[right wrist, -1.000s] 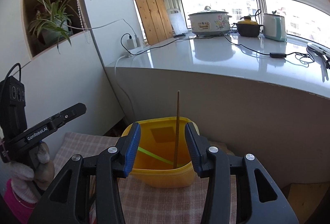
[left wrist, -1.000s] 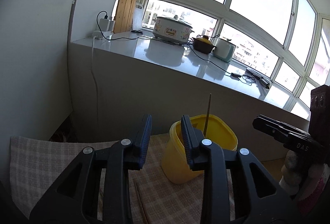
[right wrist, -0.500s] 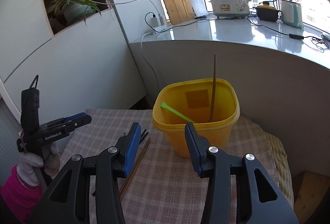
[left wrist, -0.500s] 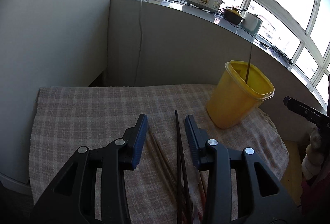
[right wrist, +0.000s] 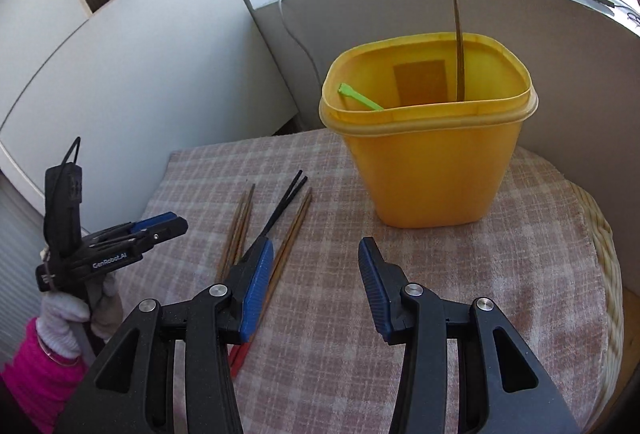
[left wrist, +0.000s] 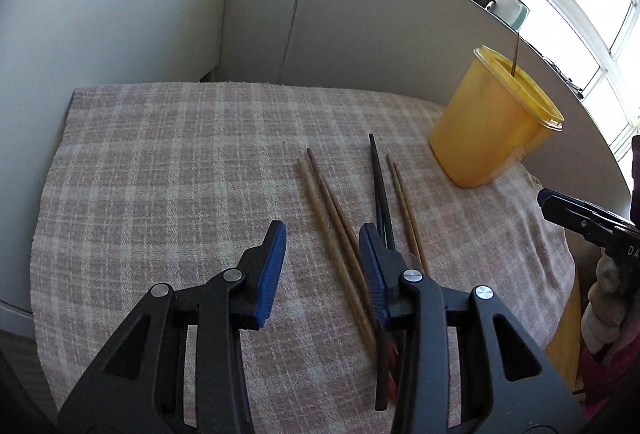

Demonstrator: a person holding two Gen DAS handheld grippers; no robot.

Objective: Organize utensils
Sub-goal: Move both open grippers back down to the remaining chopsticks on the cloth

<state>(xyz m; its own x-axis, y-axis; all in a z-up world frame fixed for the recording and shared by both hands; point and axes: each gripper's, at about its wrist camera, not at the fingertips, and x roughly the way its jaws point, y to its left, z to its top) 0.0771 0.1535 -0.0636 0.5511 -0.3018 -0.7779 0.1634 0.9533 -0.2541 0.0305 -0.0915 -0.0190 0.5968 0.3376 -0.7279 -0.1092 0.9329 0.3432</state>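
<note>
Chopsticks (left wrist: 340, 230) loose on checked cloth (left wrist: 168, 170) over desk, fanned out just ahead of left tongs (left wrist: 322, 266). Brown pair between left tongs' jaws, untouched; black pair (left wrist: 378, 186) beside its right jaw, another brown pair further right. Left tongs partly open, holding nothing. Right tongs (right wrist: 314, 274) also partly open, empty, hovering over bare cloth; chopsticks off its left jaw. Yellow tub (right wrist: 432, 162) straight ahead of right tongs, one brown chopstick (right wrist: 458, 46) upright inside, green utensil (right wrist: 358, 100) leaning in it.
</note>
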